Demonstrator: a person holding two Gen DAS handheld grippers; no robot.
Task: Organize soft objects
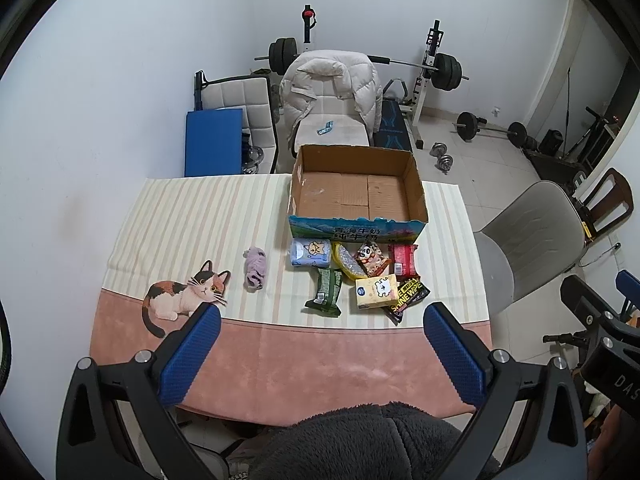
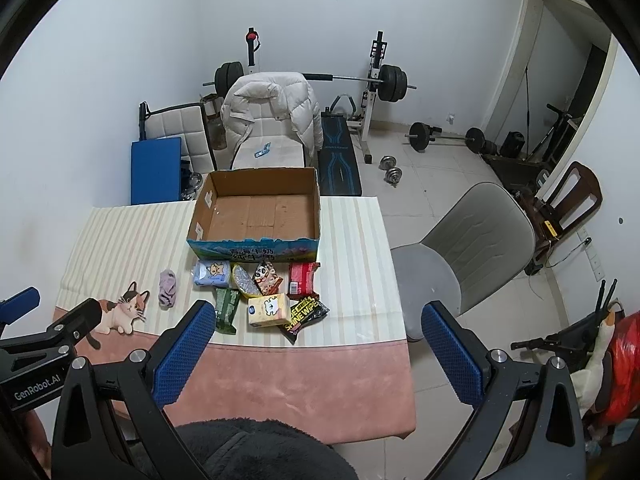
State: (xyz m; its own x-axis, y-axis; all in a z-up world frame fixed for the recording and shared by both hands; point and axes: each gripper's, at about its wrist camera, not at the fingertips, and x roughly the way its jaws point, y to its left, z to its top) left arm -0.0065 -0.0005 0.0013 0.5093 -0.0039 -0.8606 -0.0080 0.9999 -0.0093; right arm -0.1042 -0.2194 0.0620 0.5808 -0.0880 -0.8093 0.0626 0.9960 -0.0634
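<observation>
An empty open cardboard box [image 1: 356, 192] [image 2: 256, 212] stands at the table's far side. In front of it lie several soft packs: a blue tissue pack [image 1: 311, 252] [image 2: 212, 273], a green pack [image 1: 326, 292] [image 2: 226, 309], a yellow tissue pack [image 1: 376, 291] [image 2: 269, 310], a red pack [image 1: 404, 258] [image 2: 302, 278] and a black wipes pack [image 1: 408, 300] [image 2: 306, 314]. A purple cloth [image 1: 255, 268] [image 2: 168, 289] lies to their left. My left gripper [image 1: 320, 316] is open and empty, above the table's near part. My right gripper [image 2: 316, 316] is open and empty too.
The table has a striped and pink cloth [image 1: 280, 360] with a cat picture [image 1: 184, 300]. A grey chair [image 1: 524, 240] [image 2: 472, 240] stands right of the table. A chair with a white jacket [image 1: 332, 92] and weight equipment [image 1: 444, 72] stand behind.
</observation>
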